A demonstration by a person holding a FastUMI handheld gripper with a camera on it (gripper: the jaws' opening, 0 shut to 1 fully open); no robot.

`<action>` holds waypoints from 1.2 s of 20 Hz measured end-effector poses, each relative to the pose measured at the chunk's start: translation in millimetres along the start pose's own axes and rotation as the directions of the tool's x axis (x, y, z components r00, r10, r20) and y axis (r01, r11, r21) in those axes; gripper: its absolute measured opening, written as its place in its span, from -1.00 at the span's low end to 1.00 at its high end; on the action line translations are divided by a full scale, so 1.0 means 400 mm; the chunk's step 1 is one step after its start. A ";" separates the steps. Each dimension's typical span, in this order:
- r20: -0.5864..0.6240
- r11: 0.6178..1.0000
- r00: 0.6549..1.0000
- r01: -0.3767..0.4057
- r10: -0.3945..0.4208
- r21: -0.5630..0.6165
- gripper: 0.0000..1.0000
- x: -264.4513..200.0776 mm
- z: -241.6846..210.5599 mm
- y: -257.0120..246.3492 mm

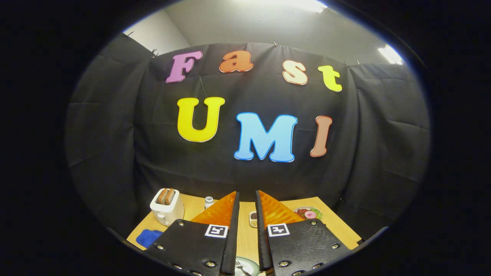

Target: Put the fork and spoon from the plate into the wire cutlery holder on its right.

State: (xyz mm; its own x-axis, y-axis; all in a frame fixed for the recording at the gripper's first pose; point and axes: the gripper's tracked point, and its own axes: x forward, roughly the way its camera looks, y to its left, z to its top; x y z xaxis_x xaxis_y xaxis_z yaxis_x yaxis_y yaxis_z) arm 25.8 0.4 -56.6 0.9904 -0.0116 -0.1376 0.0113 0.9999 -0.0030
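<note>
My gripper is held high above the wooden table, aimed at the booth wall. Its fingers stand a narrow gap apart, open, with nothing between them. Low down in that gap, close under the gripper, I see part of a pale round plate with a fork lying on it. The spoon and most of the plate are hidden by the fingers. A small pale object sits farther along the table in the gap; I cannot tell what it is.
A white toaster with two slices of toast stands at the far left of the table, and a blue cloth lies nearer on that side. A small white bottle stands by the toaster. A dish of food sits at the far right.
</note>
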 end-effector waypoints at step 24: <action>-0.861 0.937 0.489 -0.216 -0.140 -0.275 -0.52 0.001 -0.945 0.008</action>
State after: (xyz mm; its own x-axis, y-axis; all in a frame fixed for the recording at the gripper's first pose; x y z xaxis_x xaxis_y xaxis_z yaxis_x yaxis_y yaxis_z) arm -25.7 3.0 -431.1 0.3643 -0.1466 -0.9197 -0.2411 0.9390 -0.2452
